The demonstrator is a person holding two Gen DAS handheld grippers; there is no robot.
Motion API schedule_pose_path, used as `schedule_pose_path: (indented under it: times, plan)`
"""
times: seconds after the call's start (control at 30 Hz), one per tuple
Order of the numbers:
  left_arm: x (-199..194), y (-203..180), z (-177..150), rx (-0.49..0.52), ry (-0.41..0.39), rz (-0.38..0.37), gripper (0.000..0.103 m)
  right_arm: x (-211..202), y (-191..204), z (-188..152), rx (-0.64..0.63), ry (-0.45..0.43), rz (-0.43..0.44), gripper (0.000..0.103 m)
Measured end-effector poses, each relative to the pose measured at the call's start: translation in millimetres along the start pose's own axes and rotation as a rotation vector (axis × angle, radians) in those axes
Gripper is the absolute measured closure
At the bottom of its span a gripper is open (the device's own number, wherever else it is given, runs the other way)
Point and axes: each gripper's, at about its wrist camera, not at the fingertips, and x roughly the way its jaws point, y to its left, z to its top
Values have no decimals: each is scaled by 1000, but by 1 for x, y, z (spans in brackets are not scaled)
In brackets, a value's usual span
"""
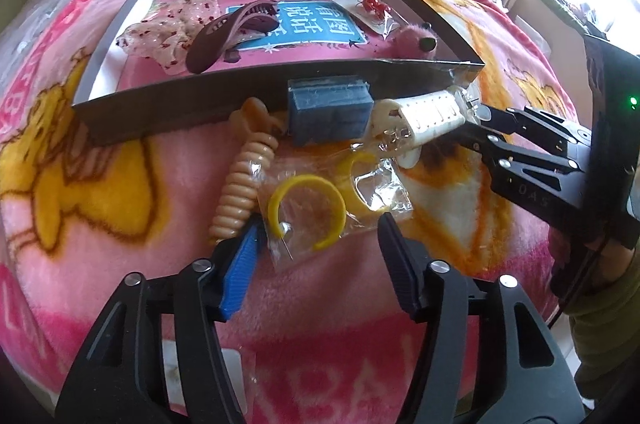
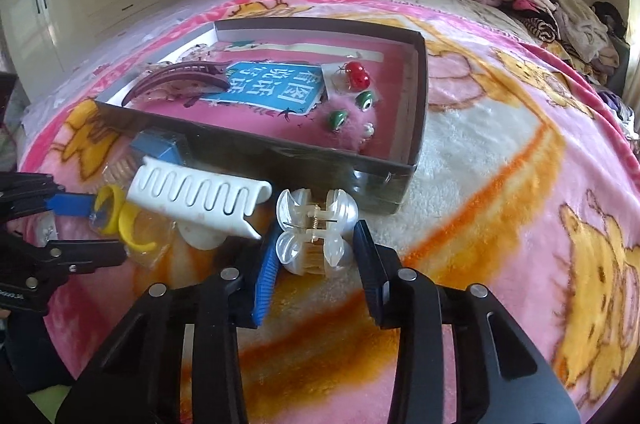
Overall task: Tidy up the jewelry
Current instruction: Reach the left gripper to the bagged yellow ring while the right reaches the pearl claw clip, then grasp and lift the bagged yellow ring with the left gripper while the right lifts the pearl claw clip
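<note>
The left gripper (image 1: 320,244) stands apart around a crinkly clear plastic bag with big yellow hoop earrings (image 1: 308,210), not pinching it. The bag lies on the fluffy pink blanket (image 1: 120,184) of the bed, just in front of the flat dark cardboard box (image 1: 240,92). It looks light, thin and slippery, so pinching the bag's edge seems safest; a thin earring pin sticks out near the blue pad.

The right gripper (image 2: 316,250) is clamped on a small pearly white claw hair clip (image 2: 316,228), also close to the box. The clip looks hard, smooth and springy. Holding its round sides gently should stop it popping out.
</note>
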Motion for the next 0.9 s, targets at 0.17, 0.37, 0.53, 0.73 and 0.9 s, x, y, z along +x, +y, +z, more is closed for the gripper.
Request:
schedule_pose_path:
  times: [0.17, 0.37, 0.53, 0.73, 0.9]
  plan:
    - [5, -7, 6, -4, 5, -11, 39, -4, -5, -3, 31, -6, 22, 70]
    - [14, -17, 12, 6, 12, 7, 36, -11, -12, -9, 65, -12, 35, 70]
    - [16, -24, 11, 47, 25, 26, 45, -17, -17, -13, 88, -8, 45, 70]
    - [11, -30, 2, 87, 30, 33, 61, -29, -20, -19, 104, -9, 49, 70]
    - [0, -31, -2, 81, 24, -16, 77, -40, -23, -23, 127, -16, 47, 70]
